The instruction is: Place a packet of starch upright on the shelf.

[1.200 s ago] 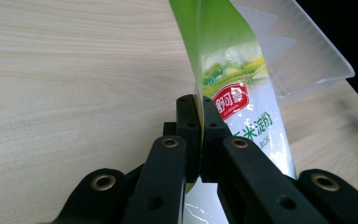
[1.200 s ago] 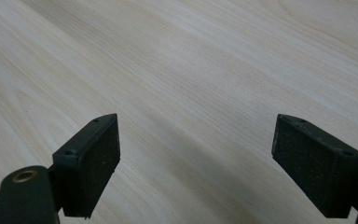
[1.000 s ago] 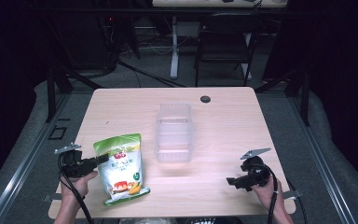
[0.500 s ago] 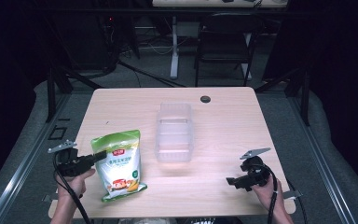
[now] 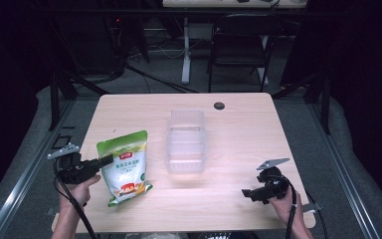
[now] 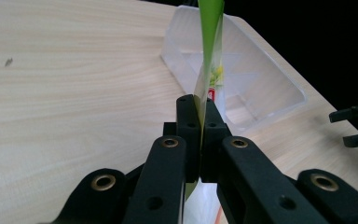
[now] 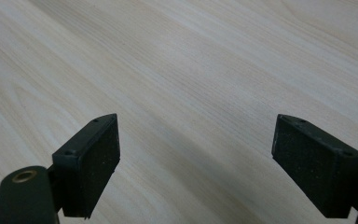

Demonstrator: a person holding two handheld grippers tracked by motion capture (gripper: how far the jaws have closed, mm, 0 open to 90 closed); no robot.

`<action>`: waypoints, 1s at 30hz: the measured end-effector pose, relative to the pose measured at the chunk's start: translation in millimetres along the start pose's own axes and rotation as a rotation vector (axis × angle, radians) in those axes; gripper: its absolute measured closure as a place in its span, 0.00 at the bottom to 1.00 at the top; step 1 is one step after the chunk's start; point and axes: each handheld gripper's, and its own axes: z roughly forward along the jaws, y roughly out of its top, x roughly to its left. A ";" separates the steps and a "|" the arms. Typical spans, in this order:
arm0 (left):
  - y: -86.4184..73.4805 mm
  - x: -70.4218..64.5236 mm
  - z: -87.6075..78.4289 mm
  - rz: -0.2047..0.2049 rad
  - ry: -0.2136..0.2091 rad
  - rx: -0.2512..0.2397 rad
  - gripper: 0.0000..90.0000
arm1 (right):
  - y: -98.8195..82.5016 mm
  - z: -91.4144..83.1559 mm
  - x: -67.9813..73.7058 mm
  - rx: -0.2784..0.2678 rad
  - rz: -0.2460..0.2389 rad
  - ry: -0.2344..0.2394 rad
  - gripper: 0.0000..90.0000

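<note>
Left gripper (image 6: 199, 128) pinching the side edge of the green pouch (image 5: 124, 167), jaws pressed flat on the thin film seam. Pouch lifted partly upright off the worktop (image 5: 238, 134), rising straight ahead of those jaws, clear tray (image 6: 242, 88) just beyond it. Probably soft, floppy, bottom-heavy with loose contents; slick film likely to slip, so a bite on the flat sealed border looks safest. Right gripper (image 5: 258, 191) low over bare wood, jaws spread wide, nothing between them.
</note>
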 end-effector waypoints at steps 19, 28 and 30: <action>25.0 -17.0 -0.8 0.178 -0.007 -0.016 1.00 | -1.6 -0.6 -0.7 -0.001 0.010 0.005 0.16; 39.8 -20.5 1.0 0.205 0.010 -0.025 1.00 | -1.0 -0.4 -1.4 -0.013 0.010 0.009 0.16; 44.6 -20.9 1.0 0.211 0.019 -0.029 1.00 | -0.7 1.5 -0.9 -0.002 0.006 0.014 0.16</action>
